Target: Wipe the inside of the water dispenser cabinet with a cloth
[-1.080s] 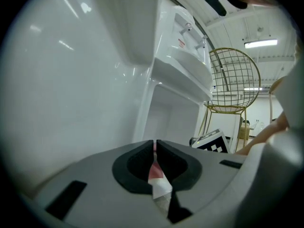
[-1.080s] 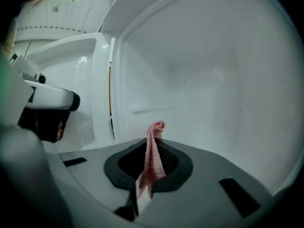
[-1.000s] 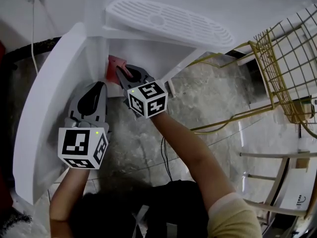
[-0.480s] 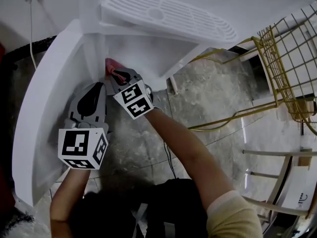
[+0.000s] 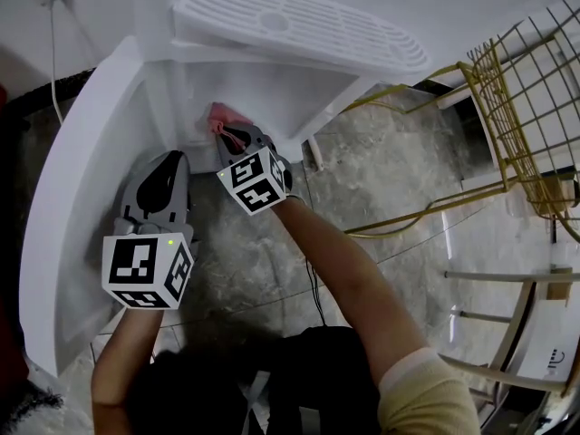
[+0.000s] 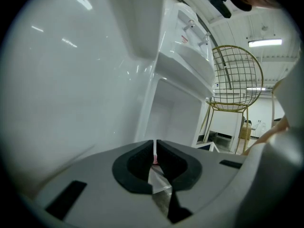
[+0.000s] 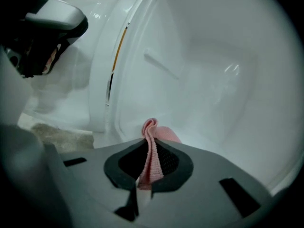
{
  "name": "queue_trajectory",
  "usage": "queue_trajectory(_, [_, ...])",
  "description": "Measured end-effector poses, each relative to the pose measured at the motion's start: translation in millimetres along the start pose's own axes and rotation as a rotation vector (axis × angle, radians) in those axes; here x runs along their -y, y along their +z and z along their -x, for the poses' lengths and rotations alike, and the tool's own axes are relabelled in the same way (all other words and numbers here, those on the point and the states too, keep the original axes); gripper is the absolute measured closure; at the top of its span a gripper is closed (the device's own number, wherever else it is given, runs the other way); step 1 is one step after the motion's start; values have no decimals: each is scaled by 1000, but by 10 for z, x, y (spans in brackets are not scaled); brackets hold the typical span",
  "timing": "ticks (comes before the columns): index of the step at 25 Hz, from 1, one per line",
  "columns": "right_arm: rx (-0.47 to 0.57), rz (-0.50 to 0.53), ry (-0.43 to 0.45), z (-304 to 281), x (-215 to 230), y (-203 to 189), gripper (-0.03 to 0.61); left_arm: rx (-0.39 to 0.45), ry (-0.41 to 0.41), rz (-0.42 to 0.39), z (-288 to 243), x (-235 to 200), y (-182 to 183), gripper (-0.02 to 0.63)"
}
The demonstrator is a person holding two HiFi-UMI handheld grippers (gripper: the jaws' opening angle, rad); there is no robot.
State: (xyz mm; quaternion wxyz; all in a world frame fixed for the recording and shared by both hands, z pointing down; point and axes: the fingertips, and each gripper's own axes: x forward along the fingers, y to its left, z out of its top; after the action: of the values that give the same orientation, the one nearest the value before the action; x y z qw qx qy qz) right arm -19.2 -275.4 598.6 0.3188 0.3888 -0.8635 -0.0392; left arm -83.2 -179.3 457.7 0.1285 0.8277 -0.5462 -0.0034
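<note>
The white water dispenser's lower cabinet [image 5: 272,93] stands open, with its door [image 5: 82,179] swung out to the left. My right gripper [image 5: 232,136] reaches into the cabinet's left side, shut on a folded pink cloth [image 5: 220,116]. In the right gripper view the pink cloth [image 7: 153,136] sticks up between the jaws of my right gripper [image 7: 151,148], close to the white inner wall [image 7: 213,80]. My left gripper [image 5: 170,161] hangs just outside, beside the door. Its jaws are shut with nothing in them in the left gripper view [image 6: 155,148], where the cabinet [image 6: 173,113] opens ahead.
The slotted drip tray [image 5: 299,25] juts out above the cabinet opening. A yellow wire chair [image 5: 526,125] stands to the right on the stone floor [image 5: 381,179]. A dark cable [image 5: 306,284] lies on the floor near my arm. A cord [image 5: 52,34] hangs from a wall plug at the upper left.
My right gripper with the pink cloth slid left along the cabinet's inside, then back a little to the right. The left gripper stayed beside the door.
</note>
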Motion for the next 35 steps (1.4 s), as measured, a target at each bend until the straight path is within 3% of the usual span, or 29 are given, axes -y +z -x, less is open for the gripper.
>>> queue_trajectory(7, [-18, -36, -49, 125, 187, -162, 552, -6, 0, -1, 1, 15, -14, 584])
queue_trajectory(26, [-144, 23, -180, 363, 451, -478, 552, -12, 2, -16, 45, 34, 14, 584])
queue_trajectory(35, [-176, -17, -213, 502, 527, -586, 552, -9, 7, -10, 54, 24, 33, 584])
